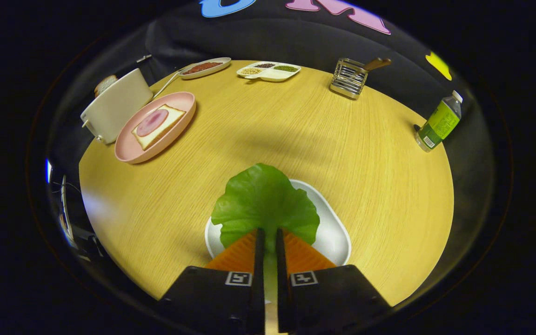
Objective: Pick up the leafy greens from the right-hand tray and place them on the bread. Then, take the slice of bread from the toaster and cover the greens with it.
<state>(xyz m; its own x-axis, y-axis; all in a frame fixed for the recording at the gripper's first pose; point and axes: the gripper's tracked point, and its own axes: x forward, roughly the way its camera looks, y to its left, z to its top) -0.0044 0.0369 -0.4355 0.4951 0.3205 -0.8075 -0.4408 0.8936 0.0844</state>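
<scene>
Ridged tongs [268, 235] pinch the ruffled leafy greens [264, 202] by their stem over a glossy rounded white tray [335, 232].

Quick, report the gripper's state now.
Gripper: closed on the leafy greens, both fingers pinching the leaf's stem end above the white tray.

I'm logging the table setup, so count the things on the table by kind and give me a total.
Dishes: 4, the pink plate, white tray, oval dish, divided dish
Bread slices: 2, on the plate, in the toaster
Toaster: 1
Greens: 1, clamped in the gripper
Wire rack: 1
Bottle: 1
Total: 10
</scene>
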